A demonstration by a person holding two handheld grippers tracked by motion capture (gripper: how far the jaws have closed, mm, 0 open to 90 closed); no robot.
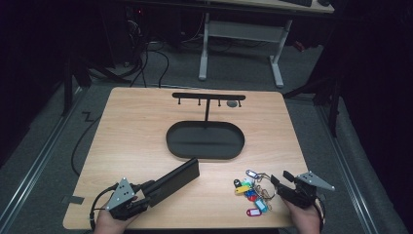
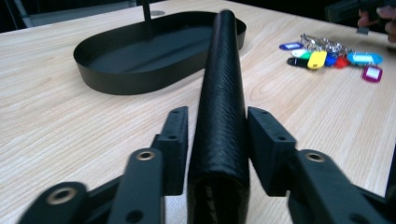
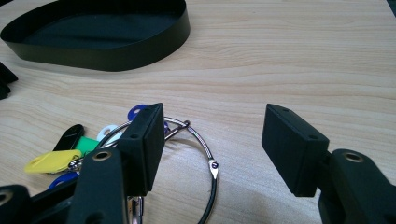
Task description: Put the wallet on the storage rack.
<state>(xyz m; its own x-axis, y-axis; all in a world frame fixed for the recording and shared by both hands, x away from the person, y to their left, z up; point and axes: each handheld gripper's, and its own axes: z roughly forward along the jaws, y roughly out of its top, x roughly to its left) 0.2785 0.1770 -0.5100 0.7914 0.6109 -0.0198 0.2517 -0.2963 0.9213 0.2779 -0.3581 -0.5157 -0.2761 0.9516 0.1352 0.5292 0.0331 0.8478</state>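
Observation:
A long black textured case (image 1: pixel 175 180) (image 2: pixel 222 93) sits between the pads of my left gripper (image 1: pixel 148 192) (image 2: pixel 217 135), which is shut on its near end; the far end points toward the black oval tray (image 1: pixel 170 141) (image 2: pixel 93 74). My right gripper (image 1: pixel 278 181) (image 3: pixel 212 144) stands open at the front right, just over a bunch of coloured key tags (image 1: pixel 251 192) (image 2: pixel 327 53) on a metal ring (image 3: pixel 205 149). Its left pad hangs over the ring's edge, and nothing is between its pads. A yellow tag (image 3: pixel 51 161) lies to the left.
A black hook rack (image 1: pixel 208 96) rises on a post from the tray's far side. The tray's wall (image 3: pixel 116 58) stands beyond the keys. The wooden table (image 1: pixel 126 126) ends close behind both hands. A white desk frame (image 1: pixel 241 44) stands on the floor beyond.

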